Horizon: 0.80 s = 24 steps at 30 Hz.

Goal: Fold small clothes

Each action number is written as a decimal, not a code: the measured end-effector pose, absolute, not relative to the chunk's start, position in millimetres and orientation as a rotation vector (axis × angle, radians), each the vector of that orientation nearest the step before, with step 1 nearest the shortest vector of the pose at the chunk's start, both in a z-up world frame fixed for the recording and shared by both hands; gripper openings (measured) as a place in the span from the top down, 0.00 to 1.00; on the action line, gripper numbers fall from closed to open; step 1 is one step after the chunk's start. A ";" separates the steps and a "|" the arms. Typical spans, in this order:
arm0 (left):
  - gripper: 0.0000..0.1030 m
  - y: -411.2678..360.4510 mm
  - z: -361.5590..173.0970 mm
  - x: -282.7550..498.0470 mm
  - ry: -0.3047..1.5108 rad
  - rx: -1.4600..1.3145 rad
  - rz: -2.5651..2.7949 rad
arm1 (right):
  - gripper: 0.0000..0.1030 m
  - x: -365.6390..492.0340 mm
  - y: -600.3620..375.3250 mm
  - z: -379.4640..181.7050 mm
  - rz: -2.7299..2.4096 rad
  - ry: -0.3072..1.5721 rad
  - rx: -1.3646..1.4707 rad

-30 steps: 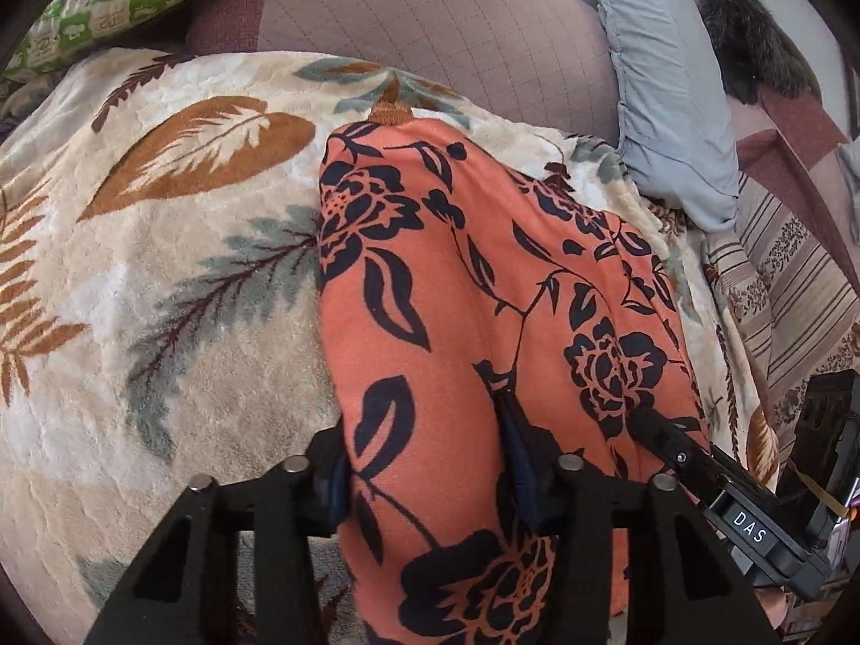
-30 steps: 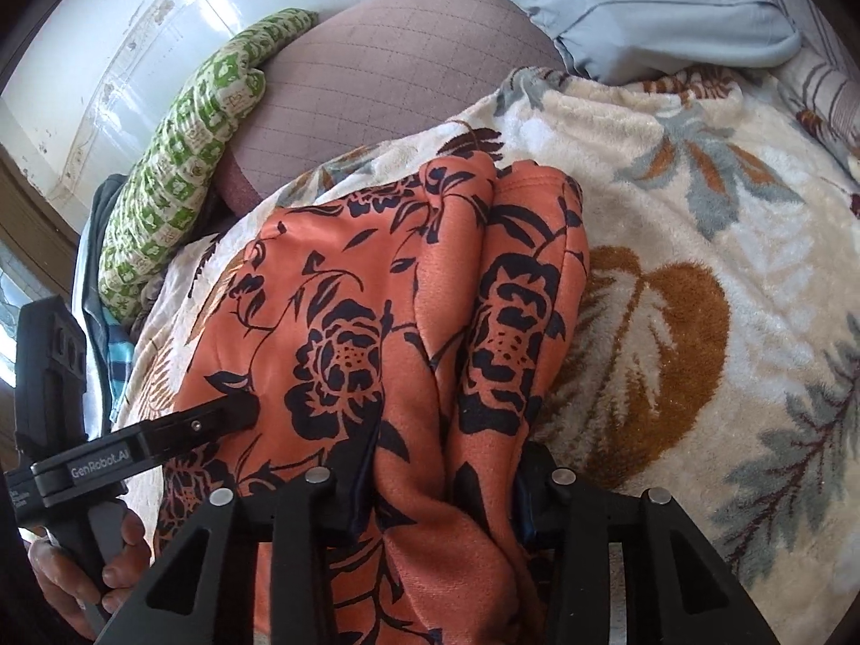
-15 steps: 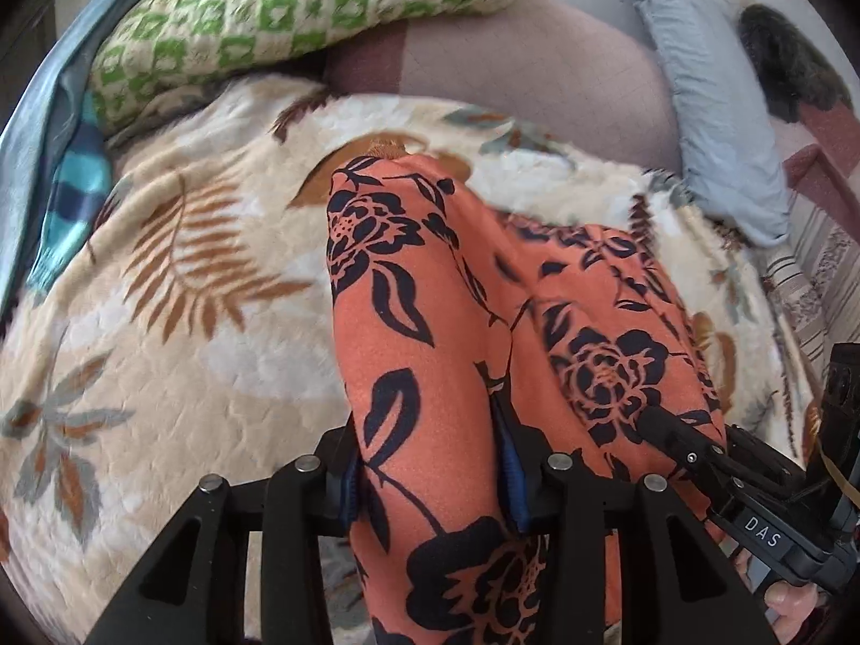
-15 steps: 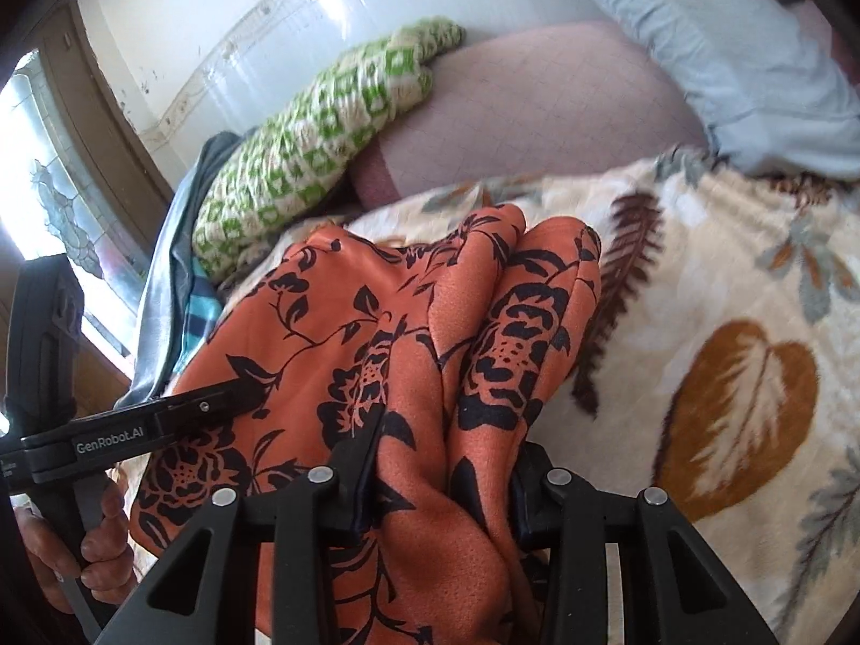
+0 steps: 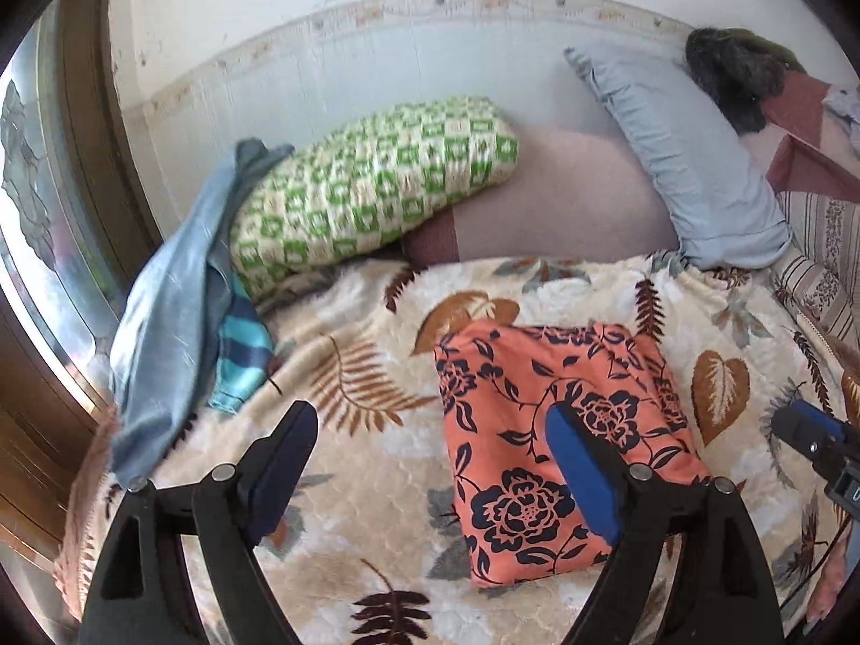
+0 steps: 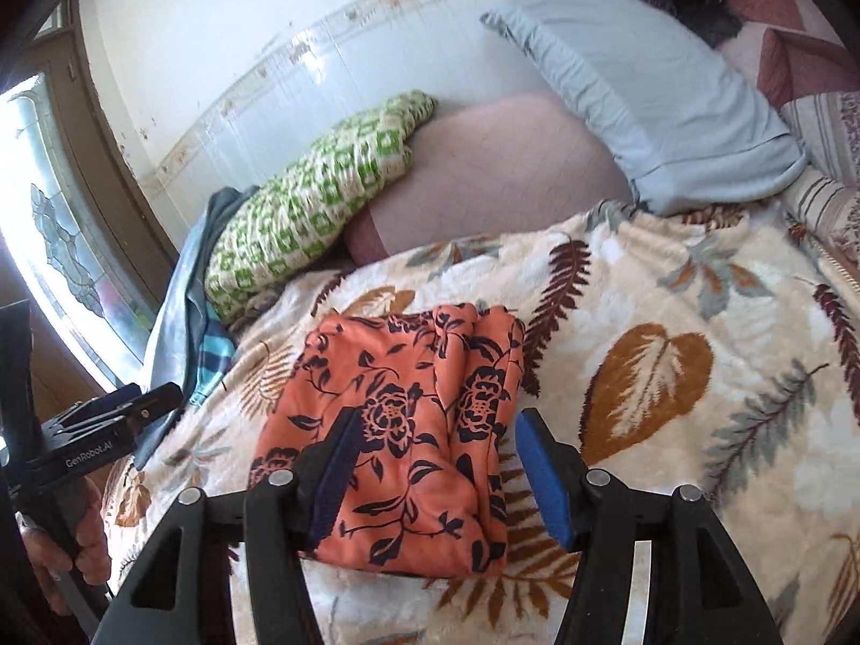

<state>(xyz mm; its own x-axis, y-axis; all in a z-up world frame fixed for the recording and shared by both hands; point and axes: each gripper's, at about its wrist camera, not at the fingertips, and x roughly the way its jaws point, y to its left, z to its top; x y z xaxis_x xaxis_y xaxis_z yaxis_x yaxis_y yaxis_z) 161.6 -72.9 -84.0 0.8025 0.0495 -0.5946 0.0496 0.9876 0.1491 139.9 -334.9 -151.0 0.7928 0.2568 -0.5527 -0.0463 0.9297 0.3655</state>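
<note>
garment [image 5: 543,430]: orange, navy floral | blanket [image 5: 376,430]: cream, leaf-print | pillow [image 5: 371,188]: green-white check

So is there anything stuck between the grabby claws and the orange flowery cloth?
No, nothing visible is in the way. Both the left gripper and the right gripper hang over the folded orange cloth, jaws opening, with only air between.

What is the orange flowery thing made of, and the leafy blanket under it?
The orange flowery garment looks like thin, smooth woven cloth, maybe cotton or rayon: it creases softly and lies flat when folded. The leafy blanket looks like thick, fluffy fleece or plush: its surface is fuzzy and puckered.
</note>
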 end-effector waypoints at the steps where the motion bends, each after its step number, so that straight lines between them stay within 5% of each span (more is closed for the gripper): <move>1: 0.15 -70.2 -71.3 148.7 0.609 0.171 0.005 | 0.39 125.7 -331.3 -145.0 0.166 0.626 0.349; 9: 0.15 -46.0 -9.4 66.4 0.511 0.133 0.016 | 0.39 50.1 -282.9 -93.1 0.178 0.607 0.250; 13: 0.02 -30.0 7.3 29.6 0.456 0.094 0.052 | 0.39 23.4 -264.0 -67.4 0.158 0.578 0.198; 24: 0.01 -1.5 27.6 -16.1 0.394 0.077 0.129 | 0.39 -11.0 -233.1 -32.6 0.143 0.535 0.117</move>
